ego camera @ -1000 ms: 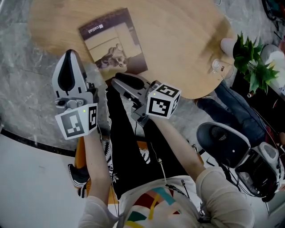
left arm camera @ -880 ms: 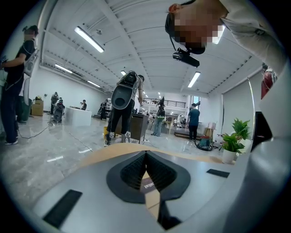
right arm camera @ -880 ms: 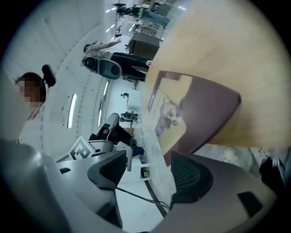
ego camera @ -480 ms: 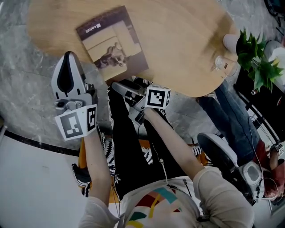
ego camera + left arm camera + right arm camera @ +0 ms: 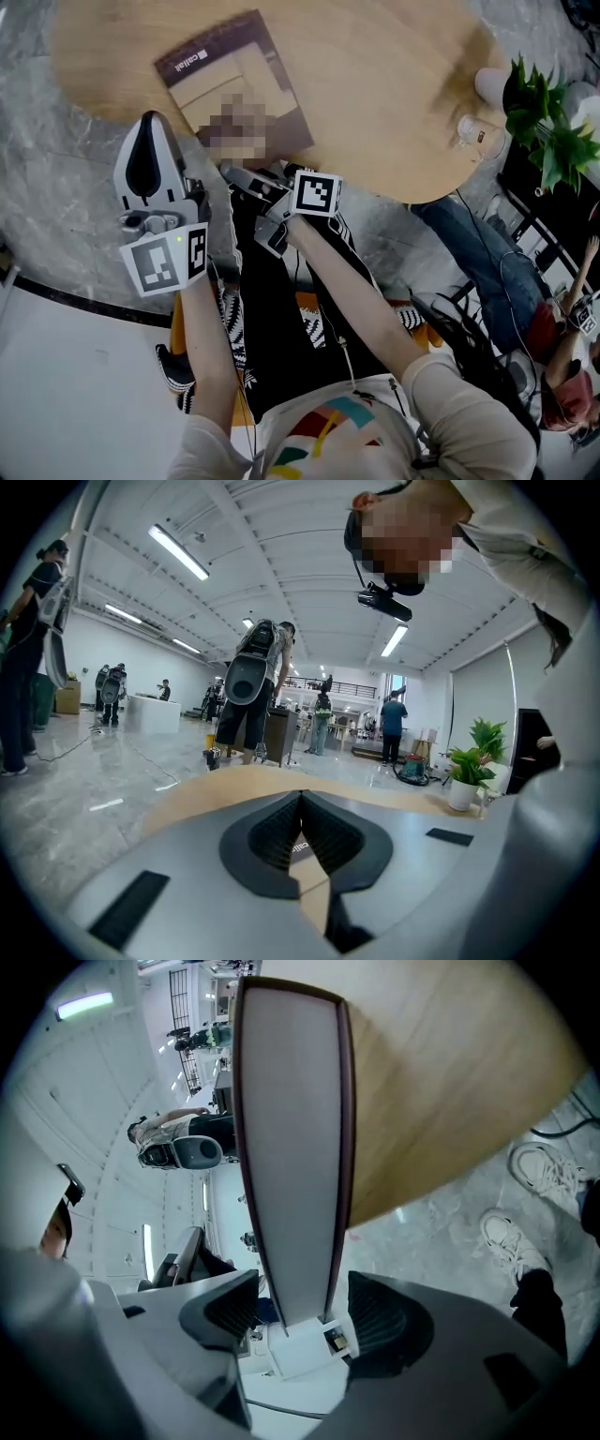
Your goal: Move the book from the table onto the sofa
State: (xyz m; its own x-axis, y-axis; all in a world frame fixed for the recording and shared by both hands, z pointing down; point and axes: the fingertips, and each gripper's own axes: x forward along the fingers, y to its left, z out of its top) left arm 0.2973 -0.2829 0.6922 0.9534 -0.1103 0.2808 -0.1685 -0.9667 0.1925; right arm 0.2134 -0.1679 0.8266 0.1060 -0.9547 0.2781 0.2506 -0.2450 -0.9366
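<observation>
Right tool [image 5: 300,1309], jaws wide apart & just been opening, straddles the near edge of the brown-covered paperback book [image 5: 220,70]. The white page block stands btwn the two ribbed pads w/ a clear gap on either side, and neither pad presses on it. The book lies flat, cover up, on the light wooden rounded worktop [image 5: 394,84], on the side nearest the person, w/ its near edge at the rim where the tool meets it. The tool is rolled onto its side, so in the right gripper view the book's edge runs upright, w/ the worktop behind it. Grey marbled floor [image 5: 56,187] & a pale trainer [image 5: 511,1241] show beyond.

Left tool [image 5: 148,127], jaws closed together w/ nothing btwn them, is held nr the worktop's rim just left of the book, not touching it.

At the worktop's far right stand a green leafy plant in a white pot [image 5: 534,103] & a small clear glass item [image 5: 469,131] beside it, both well apart from the book.

In the bkgd of the left gripper view, a standing person w/ a backpack rig [image 5: 258,696] & others are in a bright white hall.
</observation>
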